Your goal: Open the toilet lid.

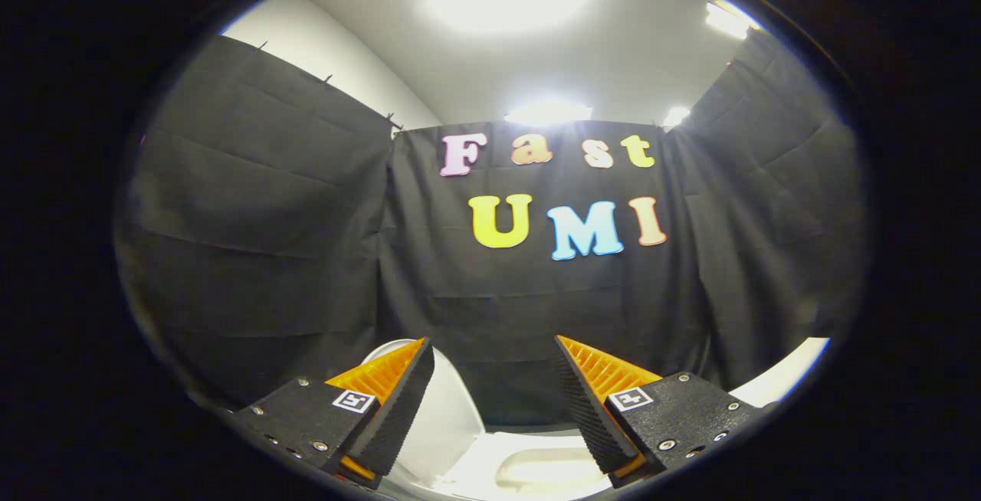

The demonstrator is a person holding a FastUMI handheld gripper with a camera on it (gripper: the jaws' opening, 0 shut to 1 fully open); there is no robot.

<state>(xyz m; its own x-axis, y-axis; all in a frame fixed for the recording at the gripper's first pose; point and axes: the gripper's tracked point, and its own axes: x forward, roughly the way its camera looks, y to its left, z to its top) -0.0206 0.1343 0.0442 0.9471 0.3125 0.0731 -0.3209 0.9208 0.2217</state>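
Booth wall behind; toilet lid (pixel 441 409) upright; tool (pixel 494 355) fingers apart, empty.

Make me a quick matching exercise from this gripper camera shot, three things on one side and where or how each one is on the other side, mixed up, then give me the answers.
Things:
1. toilet lid
2. toilet bowl
3. gripper

Places or states:
A. low between the two fingers, its white rim showing
B. jaws apart, holding nothing
C. raised upright, beside and behind one finger, in front of the black cloth wall

Pairs: 1-C, 2-A, 3-B
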